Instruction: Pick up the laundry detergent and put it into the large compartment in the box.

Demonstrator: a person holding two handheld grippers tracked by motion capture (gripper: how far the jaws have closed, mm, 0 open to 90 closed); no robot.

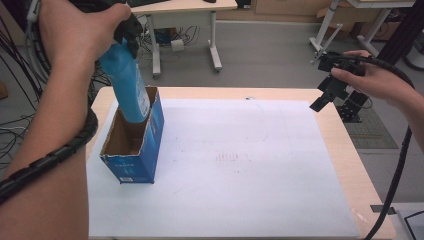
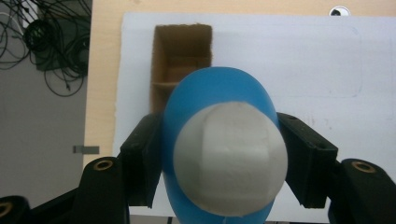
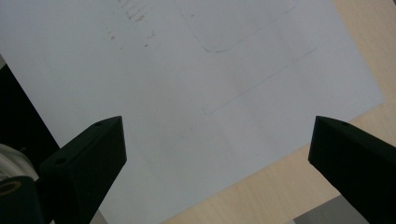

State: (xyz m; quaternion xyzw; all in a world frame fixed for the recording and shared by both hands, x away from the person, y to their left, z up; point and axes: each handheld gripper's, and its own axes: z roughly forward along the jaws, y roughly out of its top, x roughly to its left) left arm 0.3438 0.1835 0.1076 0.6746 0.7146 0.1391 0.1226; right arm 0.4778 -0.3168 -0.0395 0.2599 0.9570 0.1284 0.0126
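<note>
- The left hand-held gripper (image 1: 125,30) is up at the far left of the surface (image 1: 345,150), gripped in the person's left hand (image 1: 75,30), and its jaws are clamped on a blue bottle (image 1: 125,85).
- In the left gripper view the two black jaws press on either flank of the blue bottle (image 2: 215,93), just below its white cap (image 2: 231,158), which faces the camera.
- The bottle hangs from this hand-held gripper at a tilt, its lower end inside the open top of a blue carton (image 1: 135,150) that stands directly beneath the jaws.
- The carton (image 2: 182,56) is brown inside, with a cross divider visible in the left gripper view; whether the bottle's base touches the carton's floor cannot be told.
- The carton stands on a white sheet (image 1: 240,165) that covers most of the surface and stretches away to the right of the left hand-held gripper.
- The right hand-held gripper (image 1: 327,95) is well apart from the bottle and carton, held by the right hand (image 1: 380,80) above the far right edge of the surface.
- Its jaws stand wide apart with nothing between them; below them in the right gripper view lie the white sheet (image 3: 187,84) and a strip of bare wooden surface (image 3: 261,196).
</note>
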